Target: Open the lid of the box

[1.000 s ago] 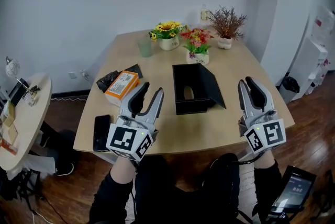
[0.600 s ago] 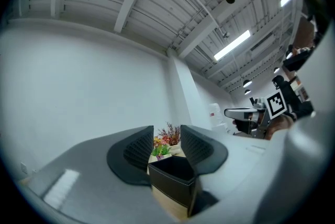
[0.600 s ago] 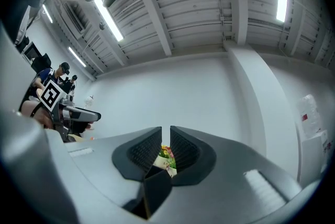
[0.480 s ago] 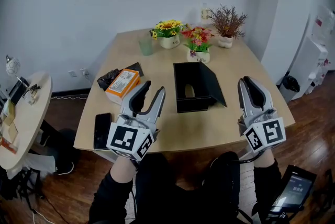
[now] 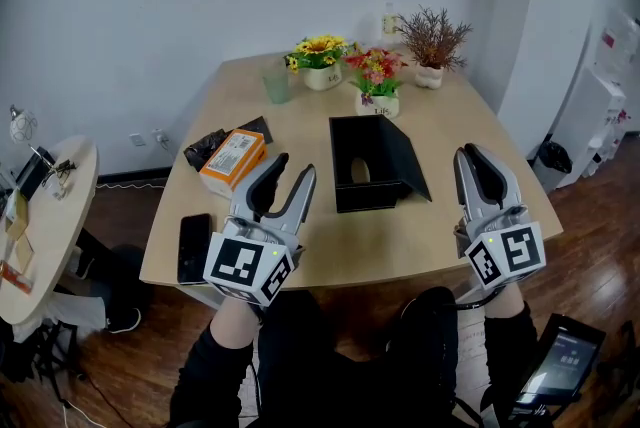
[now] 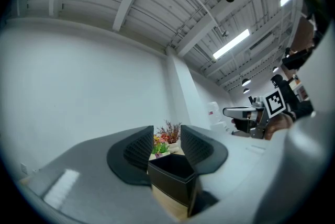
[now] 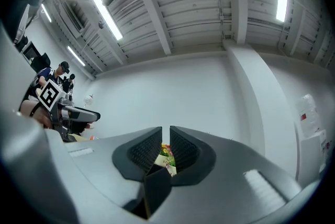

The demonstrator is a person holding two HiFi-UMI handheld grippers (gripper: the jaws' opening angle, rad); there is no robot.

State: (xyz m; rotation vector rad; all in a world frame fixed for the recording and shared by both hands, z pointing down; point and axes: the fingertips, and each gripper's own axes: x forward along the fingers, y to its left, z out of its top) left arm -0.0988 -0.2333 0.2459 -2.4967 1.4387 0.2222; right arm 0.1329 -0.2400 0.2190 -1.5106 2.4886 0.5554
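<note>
The black box [image 5: 362, 168] stands in the middle of the wooden table [image 5: 300, 251], its lid [image 5: 404, 162] swung up and leaning off to the right, so the inside shows. My left gripper [image 5: 290, 168] hovers over the table's front edge, left of the box and apart from it, jaws a little apart with nothing between them. In the left gripper view the box [image 6: 175, 171] shows just beyond the left gripper [image 6: 166, 136]. My right gripper [image 5: 478, 158] hangs at the front right, clear of the lid, jaws together and empty. In its own view the right gripper [image 7: 165, 134] leaves only a thin slit.
At the back of the table stand a sunflower pot [image 5: 320, 64], a red flower pot [image 5: 376, 84], a dried plant [image 5: 432, 44] and a green cup [image 5: 276, 86]. An orange carton [image 5: 232, 159], a black pouch [image 5: 204, 153] and a phone [image 5: 193, 248] lie left. A round side table [image 5: 45, 246] stands further left.
The right gripper's jaws have come together from a small gap. Both grippers stay where they were, and the box and lid have not moved.
</note>
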